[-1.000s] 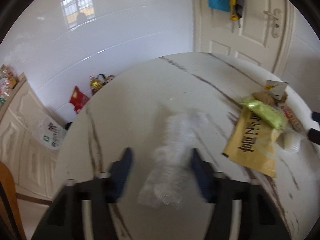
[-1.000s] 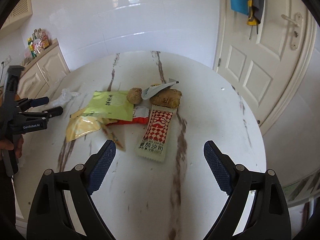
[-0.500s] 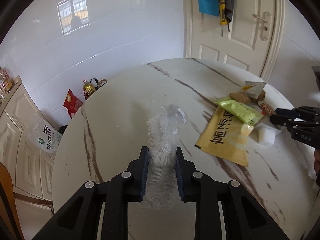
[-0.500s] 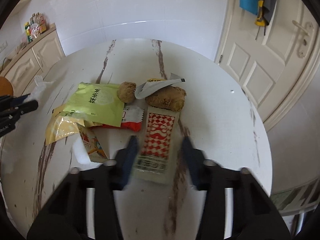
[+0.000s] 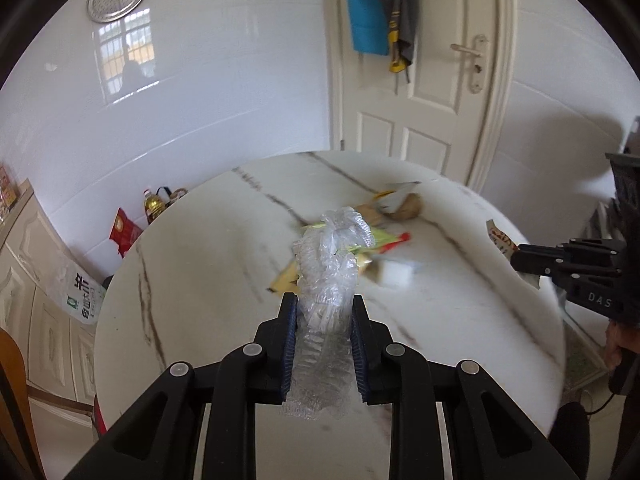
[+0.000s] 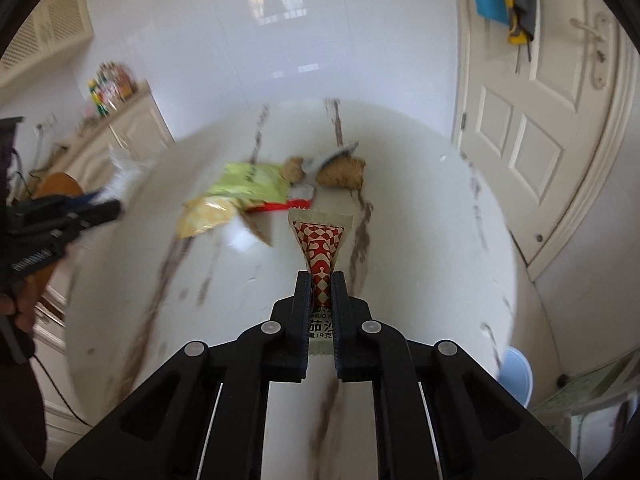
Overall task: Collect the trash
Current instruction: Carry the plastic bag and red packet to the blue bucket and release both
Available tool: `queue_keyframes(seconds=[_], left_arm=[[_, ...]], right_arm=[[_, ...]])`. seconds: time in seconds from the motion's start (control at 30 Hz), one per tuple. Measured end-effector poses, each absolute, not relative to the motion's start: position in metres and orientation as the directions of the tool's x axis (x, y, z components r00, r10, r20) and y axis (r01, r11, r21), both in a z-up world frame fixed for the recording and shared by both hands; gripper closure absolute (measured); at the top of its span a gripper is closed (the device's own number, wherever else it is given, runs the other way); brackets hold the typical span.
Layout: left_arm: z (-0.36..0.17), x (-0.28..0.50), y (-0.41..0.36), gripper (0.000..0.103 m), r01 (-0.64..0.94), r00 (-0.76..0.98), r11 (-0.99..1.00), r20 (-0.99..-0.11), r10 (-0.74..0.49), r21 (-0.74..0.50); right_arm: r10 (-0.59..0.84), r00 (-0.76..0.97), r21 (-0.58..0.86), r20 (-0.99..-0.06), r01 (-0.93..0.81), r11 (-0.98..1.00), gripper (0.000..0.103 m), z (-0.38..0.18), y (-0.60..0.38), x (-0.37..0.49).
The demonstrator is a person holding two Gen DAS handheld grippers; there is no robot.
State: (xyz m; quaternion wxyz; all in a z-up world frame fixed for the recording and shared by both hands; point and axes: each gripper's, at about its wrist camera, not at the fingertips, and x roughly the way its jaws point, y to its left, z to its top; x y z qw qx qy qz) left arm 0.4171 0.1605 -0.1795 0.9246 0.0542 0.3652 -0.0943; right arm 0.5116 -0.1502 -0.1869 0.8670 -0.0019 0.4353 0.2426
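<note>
My left gripper (image 5: 324,312) pinches a crumpled clear plastic wrap (image 5: 327,276) lifted over the marble table (image 5: 200,280), while my right gripper (image 6: 321,288) clamps a red-and-white checkered sachet (image 6: 320,248), other wrappers (image 6: 248,188) lying at eleven o'clock.

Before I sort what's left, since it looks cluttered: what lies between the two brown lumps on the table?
In the right wrist view, a torn white wrapper lies between the small lump and the large lump.
</note>
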Motion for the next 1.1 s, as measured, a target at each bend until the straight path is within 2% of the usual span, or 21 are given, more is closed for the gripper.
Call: queue_keyframes(seconds=[0.27,0.5,0.8,1.1], left_arm=[[-0.152,0.377,0.062,0.082,0.326,0.721,0.944,-0.658,-0.217,0.045],[-0.146,0.37,-0.048,0.082,0.449,0.684,0.891,-0.669,-0.292,0.07],[-0.171,0.409,-0.177,0.082,0.584,0.598,0.808,-0.713,-0.366,0.075],[-0.251,0.499,-0.287,0.081,0.659,0.465,0.75,-0.816,-0.344,0.06]], right_arm=[[0.454,0.604,0.224,-0.655,-0.419,0.88,0.094,-0.131,-0.202,0.451],[0.414,0.672,0.245,-0.614,-0.336,0.909,0.094,-0.117,-0.281,0.417],[0.309,0.721,0.277,-0.621,-0.166,0.946,0.093,-0.138,-0.392,0.405],[0.245,0.688,0.329,-0.683,-0.009,0.944,0.093,-0.195,-0.484,0.423]])
